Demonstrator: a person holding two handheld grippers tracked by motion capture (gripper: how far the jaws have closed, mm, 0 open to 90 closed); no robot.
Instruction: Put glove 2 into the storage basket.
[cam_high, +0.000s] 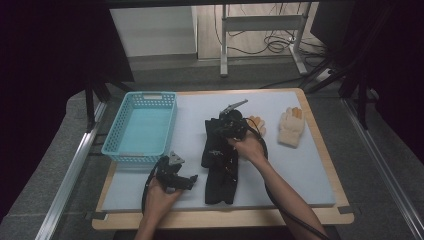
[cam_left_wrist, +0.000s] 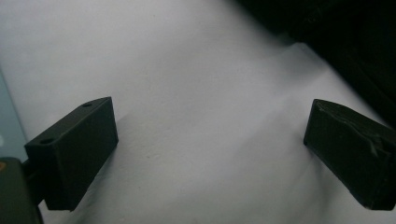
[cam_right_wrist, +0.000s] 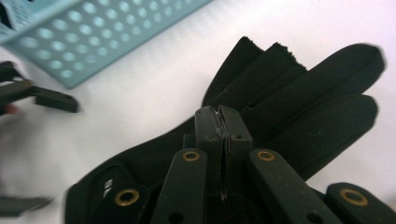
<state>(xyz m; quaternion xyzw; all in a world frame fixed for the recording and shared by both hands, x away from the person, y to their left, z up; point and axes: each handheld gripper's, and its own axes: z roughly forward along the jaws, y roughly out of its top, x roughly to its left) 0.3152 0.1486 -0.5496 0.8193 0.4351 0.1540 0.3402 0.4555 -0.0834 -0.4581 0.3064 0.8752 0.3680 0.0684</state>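
The right gripper has its fingers pinched together on the fabric of a black glove lying mid-tabletop. Beside a blue basket, the left gripper rests with fingers wide apart and nothing between them. A beige glove lies further right.

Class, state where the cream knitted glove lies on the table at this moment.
In the high view, the cream knitted glove lies flat near the table's far right edge, to the right of the right gripper and the black gloves.
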